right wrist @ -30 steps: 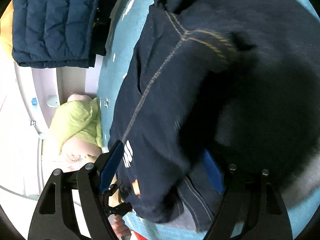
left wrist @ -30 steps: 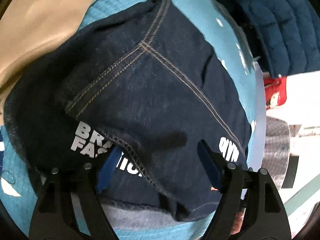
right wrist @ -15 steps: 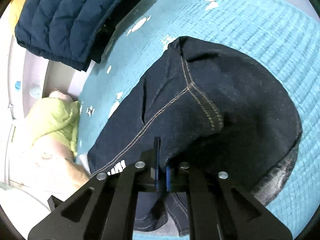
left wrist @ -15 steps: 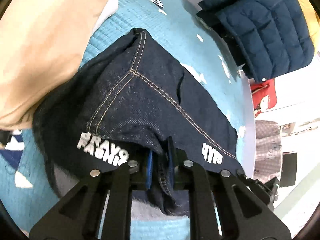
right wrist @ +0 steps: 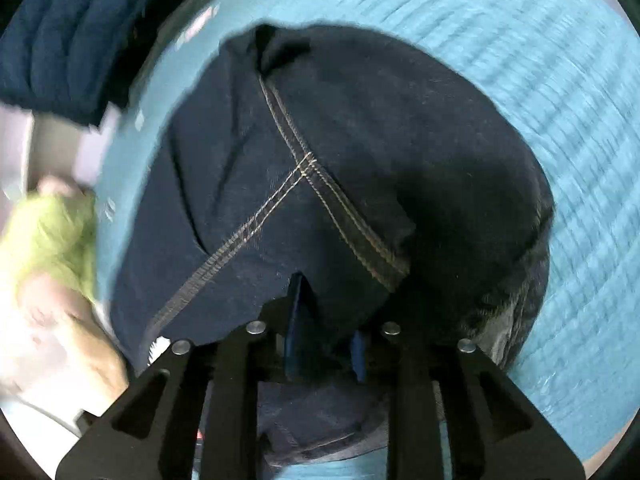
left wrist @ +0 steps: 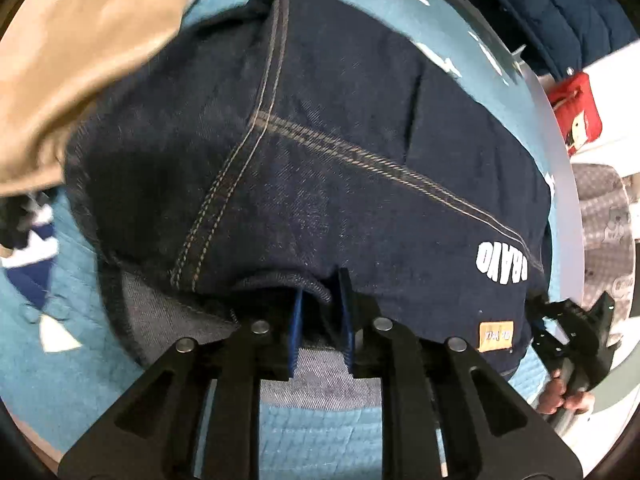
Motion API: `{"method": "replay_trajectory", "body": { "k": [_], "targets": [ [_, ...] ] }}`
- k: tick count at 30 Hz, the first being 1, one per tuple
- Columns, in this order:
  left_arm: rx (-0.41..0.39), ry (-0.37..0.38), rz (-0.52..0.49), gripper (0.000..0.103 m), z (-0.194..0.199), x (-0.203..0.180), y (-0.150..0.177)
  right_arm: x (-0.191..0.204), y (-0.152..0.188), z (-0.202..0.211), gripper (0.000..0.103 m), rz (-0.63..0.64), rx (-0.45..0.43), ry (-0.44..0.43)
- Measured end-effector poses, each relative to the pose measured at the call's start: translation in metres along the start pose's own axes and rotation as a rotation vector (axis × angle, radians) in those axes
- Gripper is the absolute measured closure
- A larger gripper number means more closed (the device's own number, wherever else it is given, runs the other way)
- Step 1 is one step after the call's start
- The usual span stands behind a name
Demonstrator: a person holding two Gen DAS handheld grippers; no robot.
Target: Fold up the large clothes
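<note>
Dark blue jeans (left wrist: 340, 160) with tan stitching and white lettering lie bunched on a teal quilted cover (left wrist: 320, 432). My left gripper (left wrist: 321, 308) is at their near edge. Its blue pads pinch a fold of denim while the jaws start opening slightly. In the right wrist view the same jeans (right wrist: 340, 160) fill the middle. My right gripper (right wrist: 326, 320) is at their near hem with its jaws opening. Denim hangs loosely between the pads and hides part of the right one. The right gripper (left wrist: 568, 336), held by a hand, also shows at the left view's right edge.
A beige garment (left wrist: 80, 60) lies at the upper left, touching the jeans. A navy quilted jacket (left wrist: 580, 12) sits at the far corner of the cover. A green garment (right wrist: 44, 236) lies beyond the cover's left edge. A red item (left wrist: 576, 108) and grey patterned cloth (left wrist: 604, 216) are off to the right.
Both grippers went from wide open to closed on the jeans' near edge. Since then the right jaws have widened again. The jeans now look larger and closer in both views.
</note>
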State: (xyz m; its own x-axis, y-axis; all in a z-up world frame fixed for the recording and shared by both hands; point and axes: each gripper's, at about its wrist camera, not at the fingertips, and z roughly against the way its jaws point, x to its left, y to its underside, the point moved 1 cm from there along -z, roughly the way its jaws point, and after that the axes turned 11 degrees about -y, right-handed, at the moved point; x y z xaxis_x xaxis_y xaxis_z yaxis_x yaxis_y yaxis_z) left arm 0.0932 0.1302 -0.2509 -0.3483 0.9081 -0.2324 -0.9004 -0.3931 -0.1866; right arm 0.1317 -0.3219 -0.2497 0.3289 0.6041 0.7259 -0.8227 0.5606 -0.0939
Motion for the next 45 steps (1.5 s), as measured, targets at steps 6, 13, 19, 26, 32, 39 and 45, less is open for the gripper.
{"method": "replay_trajectory", "body": {
  "k": [6, 13, 19, 26, 32, 39, 45],
  "targets": [
    [0.029, -0.005, -0.048, 0.032, 0.031, -0.008, 0.013, 0.024, 0.042, 0.032, 0.037, 0.005, 0.184, -0.062],
    [0.187, 0.128, 0.056, 0.046, -0.004, -0.026, 0.01, 0.048, 0.116, -0.012, 0.041, -0.094, 0.538, -0.189],
    [0.142, 0.156, 0.053, 0.09, 0.012, -0.032, -0.001, 0.047, 0.134, -0.032, 0.059, -0.21, 0.489, -0.22],
    [0.061, 0.2, -0.039, 0.099, 0.057, -0.042, -0.008, 0.06, 0.127, -0.051, 0.063, -0.225, 0.372, -0.206],
    [0.009, 0.213, -0.08, 0.099, 0.079, -0.05, -0.007, 0.065, 0.123, -0.081, 0.062, -0.293, 0.315, -0.351],
    [-0.043, 0.308, -0.071, 0.099, 0.111, -0.049, -0.014, 0.087, 0.101, -0.06, 0.072, -0.166, 0.167, -0.637],
    [-0.149, 0.344, -0.149, 0.098, 0.135, -0.056, -0.011, 0.103, 0.092, -0.019, 0.079, 0.119, 0.077, -0.823]
  ]
}}
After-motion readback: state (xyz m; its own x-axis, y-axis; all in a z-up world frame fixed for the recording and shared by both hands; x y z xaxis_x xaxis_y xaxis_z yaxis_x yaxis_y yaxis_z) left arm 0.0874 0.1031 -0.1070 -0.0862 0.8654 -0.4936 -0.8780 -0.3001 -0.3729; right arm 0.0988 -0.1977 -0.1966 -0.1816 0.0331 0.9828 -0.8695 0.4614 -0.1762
